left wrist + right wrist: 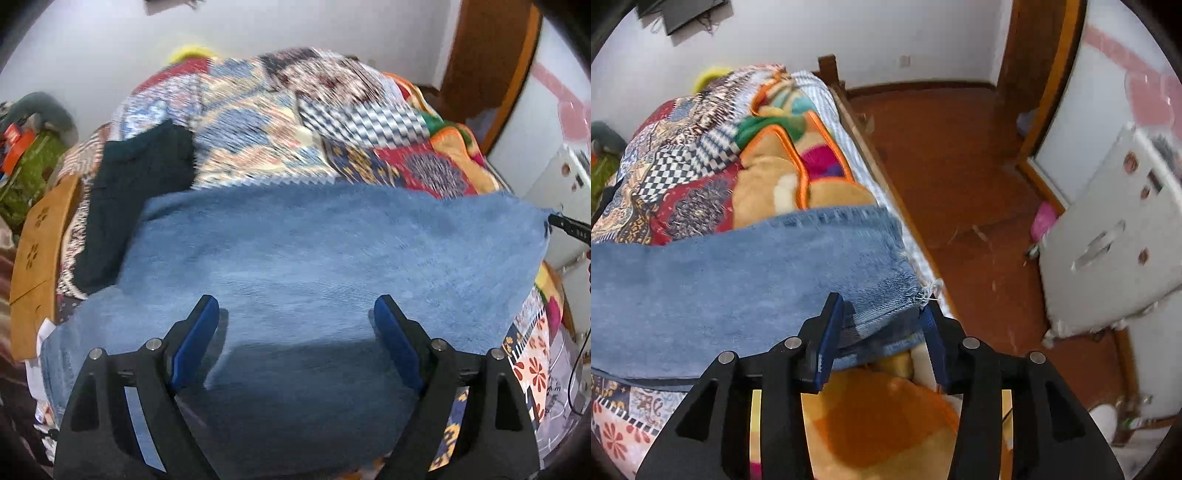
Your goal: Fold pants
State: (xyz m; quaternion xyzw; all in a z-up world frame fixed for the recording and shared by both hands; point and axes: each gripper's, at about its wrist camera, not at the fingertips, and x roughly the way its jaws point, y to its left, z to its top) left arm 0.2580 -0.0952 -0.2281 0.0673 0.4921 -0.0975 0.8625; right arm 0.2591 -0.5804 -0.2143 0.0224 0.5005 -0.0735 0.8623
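Blue denim pants (314, 258) lie across a bed with a patchwork quilt (258, 122). My left gripper (295, 317) is open, its blue pads wide apart just above the middle of the denim, holding nothing. In the right wrist view the frayed hem end of the pants (871, 280) reaches the bed's right edge. My right gripper (882, 314) is partly open around that hem, with the denim between its pads; the gap stays wide. The right gripper's tip (569, 227) shows at the denim's far right corner in the left wrist view.
A dark garment (136, 192) lies on the quilt left of the pants. An orange plush blanket (798, 177) covers the bed's right side. A wooden bed rail (886, 184) borders brown floor (960, 166). A white cabinet (1115, 236) stands to the right.
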